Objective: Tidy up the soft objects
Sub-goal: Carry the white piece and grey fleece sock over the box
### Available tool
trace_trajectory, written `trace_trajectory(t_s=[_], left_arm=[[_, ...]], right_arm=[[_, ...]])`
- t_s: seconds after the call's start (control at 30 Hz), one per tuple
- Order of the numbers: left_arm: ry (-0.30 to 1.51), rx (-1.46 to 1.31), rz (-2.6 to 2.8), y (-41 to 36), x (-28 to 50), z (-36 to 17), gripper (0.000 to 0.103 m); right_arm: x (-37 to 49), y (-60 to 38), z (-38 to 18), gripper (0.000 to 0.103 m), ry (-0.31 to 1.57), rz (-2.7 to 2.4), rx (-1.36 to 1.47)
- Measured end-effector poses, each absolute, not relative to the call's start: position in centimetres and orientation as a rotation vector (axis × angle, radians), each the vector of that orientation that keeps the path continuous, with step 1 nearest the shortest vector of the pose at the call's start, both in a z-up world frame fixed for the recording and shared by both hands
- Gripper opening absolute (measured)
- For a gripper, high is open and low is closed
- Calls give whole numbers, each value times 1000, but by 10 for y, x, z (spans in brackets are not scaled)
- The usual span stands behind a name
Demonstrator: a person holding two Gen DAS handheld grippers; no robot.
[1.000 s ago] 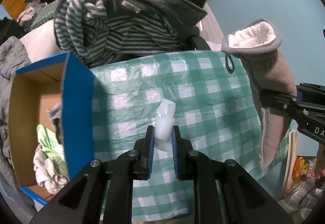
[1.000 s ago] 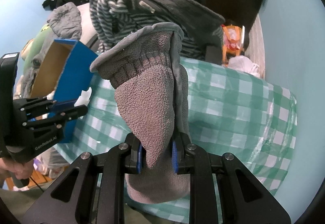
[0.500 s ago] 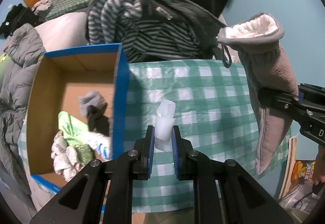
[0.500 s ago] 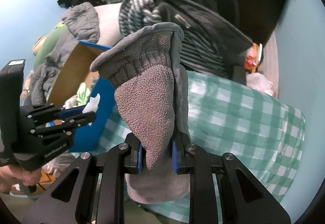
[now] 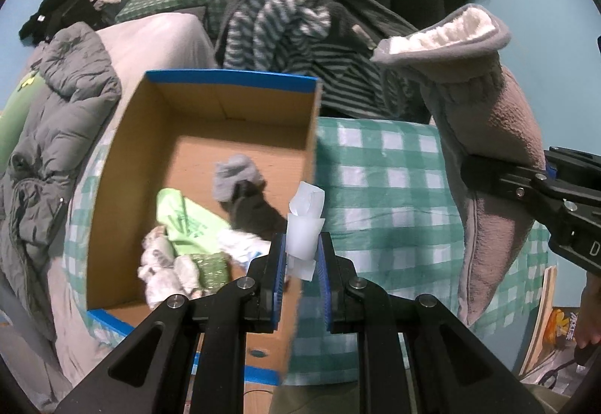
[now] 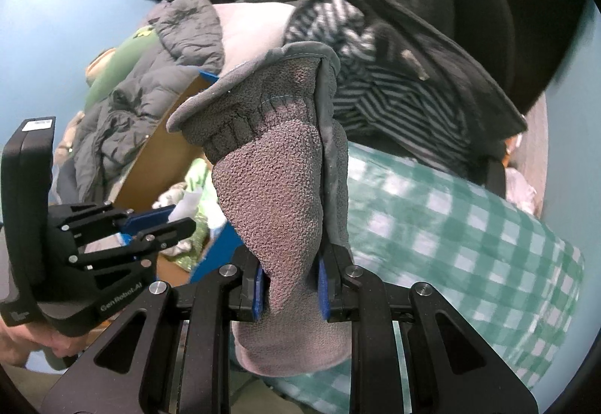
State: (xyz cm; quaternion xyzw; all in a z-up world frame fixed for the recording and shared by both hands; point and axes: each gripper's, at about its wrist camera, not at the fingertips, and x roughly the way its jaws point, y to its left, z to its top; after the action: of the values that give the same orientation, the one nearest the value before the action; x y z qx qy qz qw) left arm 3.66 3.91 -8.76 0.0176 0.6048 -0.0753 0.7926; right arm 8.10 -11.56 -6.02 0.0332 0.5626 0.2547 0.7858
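My left gripper (image 5: 299, 256) is shut on a small white soft piece (image 5: 303, 226) and holds it above the right wall of a cardboard box (image 5: 225, 102) with blue edges. The box holds several soft items: a light green cloth (image 5: 184, 222), a grey sock (image 5: 234, 175), white rags (image 5: 165, 264). My right gripper (image 6: 289, 282) is shut on a grey fleece mitten (image 6: 274, 196) with white lining; the mitten also shows in the left wrist view (image 5: 484, 151), hanging over the green checked tablecloth (image 5: 379, 188). The left gripper shows in the right wrist view (image 6: 157, 226).
A chair draped with a striped hoodie and dark fleece (image 5: 300, 31) stands behind the table. A grey puffer jacket (image 5: 49, 136) lies left of the box. A blue wall is at the right; bags (image 5: 556, 331) lie on the floor at lower right.
The left gripper has moved left with the white piece, from over the tablecloth to over the box's right wall. The right gripper has followed leftward with the mitten.
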Motion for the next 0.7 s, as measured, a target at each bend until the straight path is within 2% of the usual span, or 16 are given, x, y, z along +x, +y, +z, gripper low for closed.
trace_trajectory(t_s=[0.7], left_arm=[[1305,-4,-38,130,40,-101,16]], right_arm=[[102,-8,-61,20,1237,654,46]])
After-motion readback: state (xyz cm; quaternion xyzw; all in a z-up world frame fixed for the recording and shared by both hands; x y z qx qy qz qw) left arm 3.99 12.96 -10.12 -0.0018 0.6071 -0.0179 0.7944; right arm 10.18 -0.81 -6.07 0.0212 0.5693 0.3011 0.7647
